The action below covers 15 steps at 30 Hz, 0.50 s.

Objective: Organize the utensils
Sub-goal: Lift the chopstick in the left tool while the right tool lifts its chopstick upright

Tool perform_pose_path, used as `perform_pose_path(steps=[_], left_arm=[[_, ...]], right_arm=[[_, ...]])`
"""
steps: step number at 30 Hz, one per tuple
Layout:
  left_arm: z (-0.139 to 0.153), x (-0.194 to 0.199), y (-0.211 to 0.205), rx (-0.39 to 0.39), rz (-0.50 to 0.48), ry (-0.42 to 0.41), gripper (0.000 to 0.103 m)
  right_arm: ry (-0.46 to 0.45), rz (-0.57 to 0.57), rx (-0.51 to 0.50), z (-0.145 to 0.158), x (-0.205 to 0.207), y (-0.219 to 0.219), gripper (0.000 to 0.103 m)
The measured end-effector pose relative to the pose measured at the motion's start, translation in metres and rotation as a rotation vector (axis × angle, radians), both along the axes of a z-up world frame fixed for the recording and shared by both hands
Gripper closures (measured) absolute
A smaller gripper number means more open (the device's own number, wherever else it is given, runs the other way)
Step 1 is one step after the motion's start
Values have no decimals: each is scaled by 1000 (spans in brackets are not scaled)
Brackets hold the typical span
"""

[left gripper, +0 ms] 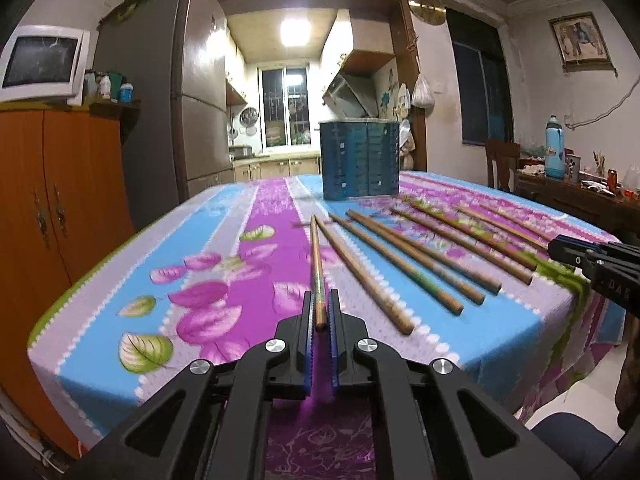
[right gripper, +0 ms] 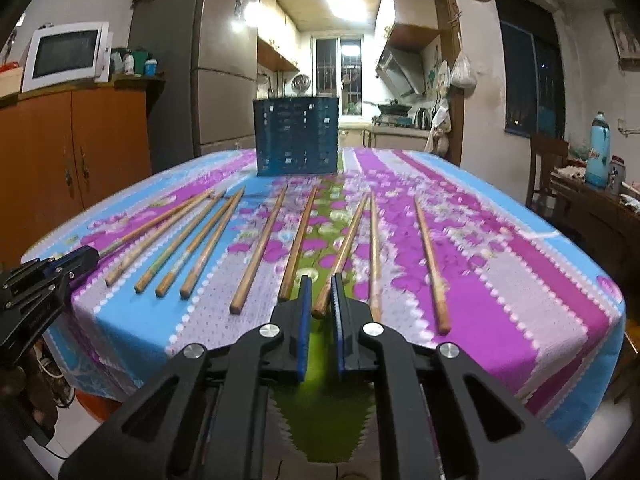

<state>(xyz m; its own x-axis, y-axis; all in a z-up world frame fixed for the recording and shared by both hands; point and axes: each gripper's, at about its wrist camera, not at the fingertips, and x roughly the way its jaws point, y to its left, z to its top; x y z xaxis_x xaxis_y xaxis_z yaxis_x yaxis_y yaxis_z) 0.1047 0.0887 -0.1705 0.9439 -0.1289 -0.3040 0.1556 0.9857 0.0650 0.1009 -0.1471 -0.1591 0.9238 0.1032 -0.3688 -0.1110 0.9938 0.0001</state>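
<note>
Left gripper [left gripper: 320, 312] clamps a wooden chopstick [left gripper: 317, 264] at lower centre; right gripper [right gripper: 320, 294] pinches another chopstick [right gripper: 345, 246]; blue slotted holder [right gripper: 296, 136] stands upper centre on the floral tablecloth [right gripper: 500, 248].

1. We see wooden chopsticks [right gripper: 260, 246] lying side by side across the cloth-covered surface [right gripper: 500, 248].
2. Behind them stands the dark slotted plastic utensil basket [right gripper: 296, 136].
3. Left of the surface stands the orange wooden cabinet [right gripper: 80, 148].

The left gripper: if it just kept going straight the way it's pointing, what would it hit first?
Probably the tablecloth: the left gripper, shut on a chopstick, points slightly downward. The blue holder stands beyond, slightly right; depth is unclear.
</note>
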Motion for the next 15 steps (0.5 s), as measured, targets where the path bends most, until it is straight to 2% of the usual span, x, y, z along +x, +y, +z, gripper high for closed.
perform_pose_path(steps=[7, 15], left_arm=[[51, -18, -3, -13, -21, -125, 95], [109, -12, -12, -11, -46, -234, 96]], right_arm=[[-110, 8, -32, 43, -12, -6, 97], [-216, 53, -81, 94, -7, -9, 98]])
